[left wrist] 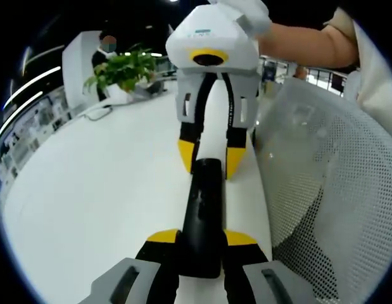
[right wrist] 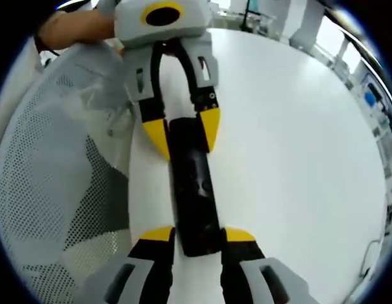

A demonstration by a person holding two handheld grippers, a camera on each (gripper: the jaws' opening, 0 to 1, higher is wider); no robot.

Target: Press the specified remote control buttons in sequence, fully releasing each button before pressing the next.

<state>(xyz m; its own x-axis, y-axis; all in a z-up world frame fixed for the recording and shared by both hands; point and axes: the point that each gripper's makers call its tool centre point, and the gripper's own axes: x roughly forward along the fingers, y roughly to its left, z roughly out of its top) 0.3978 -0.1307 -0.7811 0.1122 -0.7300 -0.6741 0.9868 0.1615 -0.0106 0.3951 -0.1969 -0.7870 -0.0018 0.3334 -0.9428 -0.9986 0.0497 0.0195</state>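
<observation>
The black remote control (left wrist: pixel 205 215) is lying lengthwise on the white desk (left wrist: pixel 101 190), running up the lower middle of the left gripper view, and both claws are pinching it, one at each end. In that view the left claw (left wrist: pixel 202 239) is rising from the bottom edge with its yellow-tipped fingers (left wrist: pixel 163 237) pressing against the near end of the remote, one on each side. The right claw (left wrist: pixel 208 157) is reaching down from the top centre, its yellow tips flanking the far end.

In the right gripper view the remote control (right wrist: pixel 194 190) is sitting in the centre of the frame; its buttons are too dark to make out. The right claw (right wrist: pixel 199 235) is clamping the near end from the bottom of the frame, while the left claw (right wrist: pixel 183 132) is coming in from the upper left and closing around the far end.

A white perforated mesh chair back (left wrist: pixel 328 190) is filling the right side of the left gripper view, just beside the desk edge, and the chair back (right wrist: pixel 56 183) is taking up the left of the right gripper view. A person's forearm (left wrist: pixel 309 44) is stretching across the upper right of the left gripper view behind the right claw. A potted green plant (left wrist: pixel 123 73) is standing on the desk at the upper left, well apart from the remote.
</observation>
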